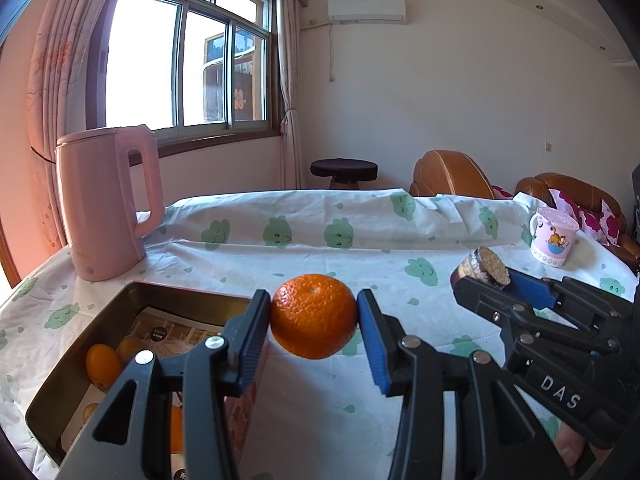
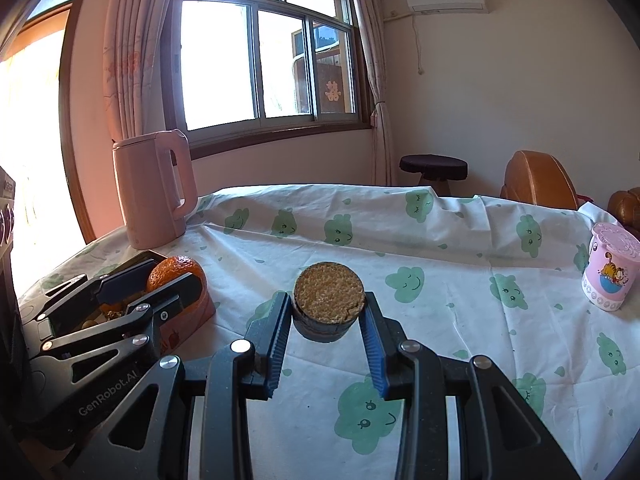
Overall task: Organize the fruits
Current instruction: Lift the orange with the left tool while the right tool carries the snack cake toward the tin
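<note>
Since the whole worktop (image 2: 440, 280) is draped in a white cloth with green cloud faces, everything stands out pretty well on it. Room's a sunny one: big window (image 2: 260, 60) with pinkish curtains, an air conditioner (image 1: 366, 10) up on the wall, a dark round stool (image 1: 344, 170) and brown leather seats (image 1: 452, 174) behind the worktop. A pink kettle (image 1: 104, 208) sits at the far left corner, and a pink cartoon mug (image 1: 554, 236) at the right.

Hard-to-see stuff: the tray (image 1: 168, 294) at lower left is half blocked by the left gripper (image 1: 314, 316), so I can only make out a couple of small orange fruits (image 1: 103, 364) and some printed paper inside. The thing in the right gripper (image 2: 328, 306) is a short dark cylinder (image 2: 329, 304) with a grainy tan top, can't tell what it actually is.

The orange (image 1: 314, 316) is squeezed between the left jaws, both blue pads touching its sides, held up off the cloth just right of the tray's edge. From the right wrist view it looks to be over the tray's near corner. The right jaws are closed about halfway onto the cylinder, pads pressed on both sides.
</note>
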The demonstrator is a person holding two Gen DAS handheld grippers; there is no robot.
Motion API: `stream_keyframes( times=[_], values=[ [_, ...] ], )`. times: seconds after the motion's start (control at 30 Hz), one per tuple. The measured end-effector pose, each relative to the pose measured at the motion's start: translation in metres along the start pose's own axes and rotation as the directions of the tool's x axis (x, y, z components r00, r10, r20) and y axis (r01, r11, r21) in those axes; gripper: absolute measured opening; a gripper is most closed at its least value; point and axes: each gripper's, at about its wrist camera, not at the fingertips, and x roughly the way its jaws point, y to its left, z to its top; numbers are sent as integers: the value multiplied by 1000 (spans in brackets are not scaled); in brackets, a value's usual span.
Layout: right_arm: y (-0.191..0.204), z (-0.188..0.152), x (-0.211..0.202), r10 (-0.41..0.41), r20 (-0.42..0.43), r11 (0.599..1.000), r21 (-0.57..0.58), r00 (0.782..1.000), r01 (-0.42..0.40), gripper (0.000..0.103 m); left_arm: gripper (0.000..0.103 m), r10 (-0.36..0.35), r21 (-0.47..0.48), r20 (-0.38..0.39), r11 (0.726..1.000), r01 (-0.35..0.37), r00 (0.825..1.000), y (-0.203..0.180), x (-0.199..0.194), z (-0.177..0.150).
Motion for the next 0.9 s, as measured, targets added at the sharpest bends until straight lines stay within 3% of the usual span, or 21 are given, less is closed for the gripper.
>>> stream_keyframes(
  times=[0.9],
  values=[
    [-2, -3, -28, -38, 128, 999, 18, 991, 36, 37, 46, 1, 17, 94, 1000, -3, 996, -3, -19, -2]
  ],
)
